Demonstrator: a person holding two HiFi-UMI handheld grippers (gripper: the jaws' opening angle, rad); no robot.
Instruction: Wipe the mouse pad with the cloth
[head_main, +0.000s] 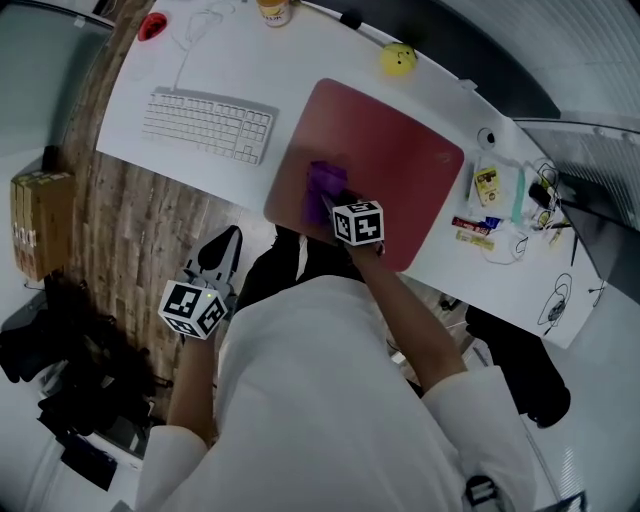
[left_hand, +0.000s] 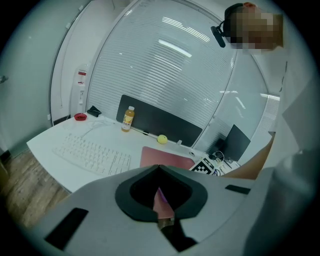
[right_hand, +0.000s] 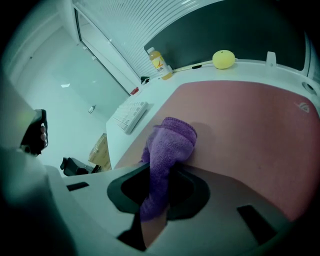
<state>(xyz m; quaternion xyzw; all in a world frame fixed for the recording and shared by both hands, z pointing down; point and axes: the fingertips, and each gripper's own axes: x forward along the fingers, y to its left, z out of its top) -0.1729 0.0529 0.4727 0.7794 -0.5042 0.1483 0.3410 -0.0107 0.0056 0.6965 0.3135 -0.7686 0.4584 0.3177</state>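
Mouse pad (head_main: 400, 150) isn't touched by the left gripper (head_main: 225, 245), which hangs off the desk's near edge over the wood floor (head_main: 120, 220), jaws pinched together on nothing, white keyboard (head_main: 208, 125) just ahead of it. Moving right, the reddish pad lies flat on the white desk (head_main: 250, 60), with the purple cloth (head_main: 322, 183) bunched up on its left part. Right gripper (head_main: 335, 203) is clamped tight on that cloth, low over the pad.

Nothing you can really read here: the label on the small orange bottle (left_hand: 128, 119) and the corner logo on the pink rectangular mouse pad (right_hand: 250, 125) are too blurry.
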